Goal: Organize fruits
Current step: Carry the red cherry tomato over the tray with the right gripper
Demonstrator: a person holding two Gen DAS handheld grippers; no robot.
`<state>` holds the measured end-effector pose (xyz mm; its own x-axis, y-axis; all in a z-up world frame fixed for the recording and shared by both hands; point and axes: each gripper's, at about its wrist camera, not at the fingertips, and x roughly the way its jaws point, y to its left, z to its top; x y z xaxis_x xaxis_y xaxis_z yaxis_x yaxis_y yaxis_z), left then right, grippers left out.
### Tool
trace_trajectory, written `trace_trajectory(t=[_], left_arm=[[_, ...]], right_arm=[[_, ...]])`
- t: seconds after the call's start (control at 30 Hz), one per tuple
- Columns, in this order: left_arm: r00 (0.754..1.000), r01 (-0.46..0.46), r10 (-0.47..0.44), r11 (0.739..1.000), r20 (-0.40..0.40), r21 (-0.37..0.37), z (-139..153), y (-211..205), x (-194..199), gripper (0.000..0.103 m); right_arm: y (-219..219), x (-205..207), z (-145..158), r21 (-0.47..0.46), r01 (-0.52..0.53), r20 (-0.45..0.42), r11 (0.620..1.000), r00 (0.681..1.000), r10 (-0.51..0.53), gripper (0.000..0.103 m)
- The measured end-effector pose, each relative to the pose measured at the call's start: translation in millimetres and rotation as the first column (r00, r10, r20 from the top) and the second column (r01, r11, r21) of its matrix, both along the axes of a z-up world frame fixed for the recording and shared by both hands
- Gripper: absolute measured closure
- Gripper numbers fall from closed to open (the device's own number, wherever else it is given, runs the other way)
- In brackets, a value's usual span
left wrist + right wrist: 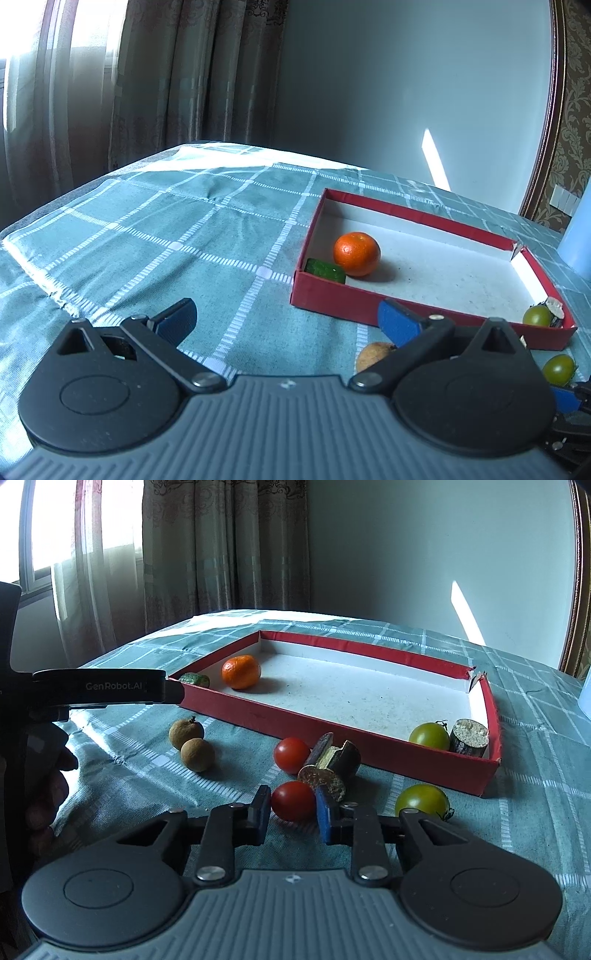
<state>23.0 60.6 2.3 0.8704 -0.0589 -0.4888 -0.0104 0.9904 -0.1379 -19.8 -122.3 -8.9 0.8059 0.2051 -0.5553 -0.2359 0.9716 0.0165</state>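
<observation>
**Fruit sort partly done: four items boxed, six still on the cloth**

Red cherry tomato [293, 800] sits between the right gripper [293, 814] fingers on the tablecloth [535, 812], just in front of the near wall of the red box [369, 746]. Fingers bracket it closely; contact isn't clear, so can't tell if it's clamped or just about to be.

In the box: orange [241, 671] and green chunk [195, 679] at the left corner, green tomato [429, 735] and a cut sugarcane piece [469, 737] at the near right corner.

Still out on the cloth: second red tomato [291, 755], split sugarcane pieces [332, 764] touching the near tomato's side, another green tomato [423, 800] near the box's right corner, two longans [192, 744] further left.

Left gripper [286, 321] spread wide, empty, hovering off the box's left near corner.

Judgement: under halfway.
</observation>
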Motion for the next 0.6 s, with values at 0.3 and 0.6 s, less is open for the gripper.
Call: trace_trajectory(t=[0.3,0.6], left_arm=[[1.0,0.001,-0.001,1.0,-0.007,0.006,-0.6,-0.9,1.5,0.0],[1.0,-0.019,0.018,1.0,-0.003,-0.015,-1.1,3.8,0.2,0.0]], right_arm=[[-26.8,-7.9,43.6,0.091,0.01,0.148,0.996,0.989,-0.024,0.077],[-55.1,44.5,53.9,0.068,0.111,0.195,0.991,0.973,-0.122,0.077]])
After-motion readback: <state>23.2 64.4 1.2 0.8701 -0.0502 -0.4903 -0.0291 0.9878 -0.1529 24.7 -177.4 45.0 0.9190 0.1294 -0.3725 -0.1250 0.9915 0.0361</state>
